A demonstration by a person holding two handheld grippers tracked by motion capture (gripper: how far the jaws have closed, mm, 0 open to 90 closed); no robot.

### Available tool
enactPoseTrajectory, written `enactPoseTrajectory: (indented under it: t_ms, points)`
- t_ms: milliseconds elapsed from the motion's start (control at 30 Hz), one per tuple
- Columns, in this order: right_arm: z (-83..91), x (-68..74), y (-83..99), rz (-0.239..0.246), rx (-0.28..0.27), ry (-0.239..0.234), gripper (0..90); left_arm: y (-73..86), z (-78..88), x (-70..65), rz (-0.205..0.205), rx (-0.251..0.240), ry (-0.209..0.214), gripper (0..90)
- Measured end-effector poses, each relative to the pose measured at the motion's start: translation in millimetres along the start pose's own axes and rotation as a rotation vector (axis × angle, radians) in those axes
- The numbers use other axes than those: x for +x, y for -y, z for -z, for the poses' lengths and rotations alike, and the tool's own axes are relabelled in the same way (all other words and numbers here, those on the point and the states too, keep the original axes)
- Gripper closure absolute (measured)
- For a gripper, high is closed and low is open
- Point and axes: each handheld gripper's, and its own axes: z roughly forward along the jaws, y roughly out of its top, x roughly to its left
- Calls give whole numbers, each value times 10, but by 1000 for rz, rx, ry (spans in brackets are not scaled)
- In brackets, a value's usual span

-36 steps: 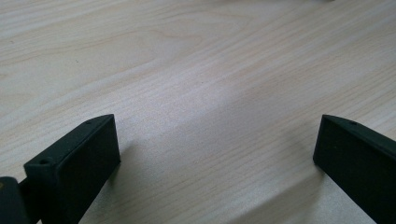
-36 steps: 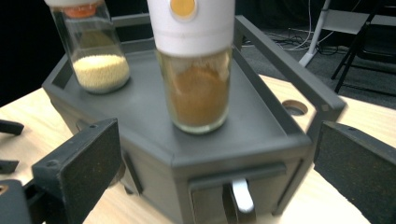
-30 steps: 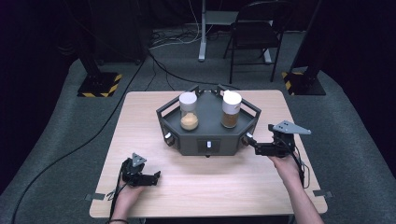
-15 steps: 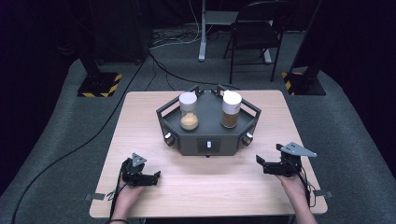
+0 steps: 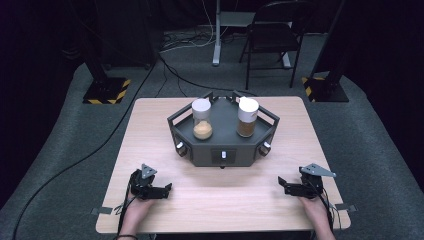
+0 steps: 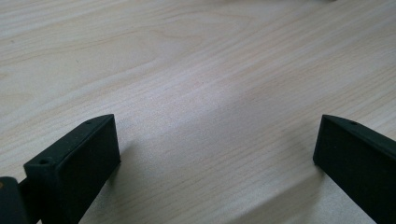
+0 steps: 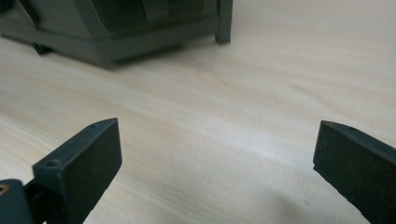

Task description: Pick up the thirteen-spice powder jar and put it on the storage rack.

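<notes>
Both grippers are resting low on the light wooden table [image 5: 150,125], jaws spread wide, gripping nothing: left gripper [image 5: 167,189] well short of the dark hexagonal tray [image 5: 222,150], right gripper [image 5: 281,183] facing its near-right corner.

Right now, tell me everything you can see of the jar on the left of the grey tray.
The left jar is a clear cylinder with a white cap, standing upright in the dark grey six-sided tray. Pale orange-tan powder fills roughly its bottom third. It stands apart from the brown-filled jar to its right. No gripper touches it.
</notes>
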Motion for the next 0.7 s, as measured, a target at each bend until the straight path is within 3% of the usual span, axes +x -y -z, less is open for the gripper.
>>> enactPoseTrajectory:
  t_ms: [67, 133, 300, 533, 700]
  points:
    - [-21, -26, -55, -1, 45, -10, 0, -3, -2, 0, -1, 0, 0, 0]
    - [-21, -13, -61, 3, 52, -4, 0, -4, -3, 0, -2, 0, 0, 0]
    - [-95, 7, -215, 10, 161, -3, 9, -4, -3, -1, -1, 0, 0, 0]
    - [-128, 155, -257, 69, 195, 46, 3, -3, -3, -2, -1, 0, 0, 0]
    - [-130, 162, -257, 67, 195, 48, 2, -4, -3, -1, -1, 0, 0, 0]
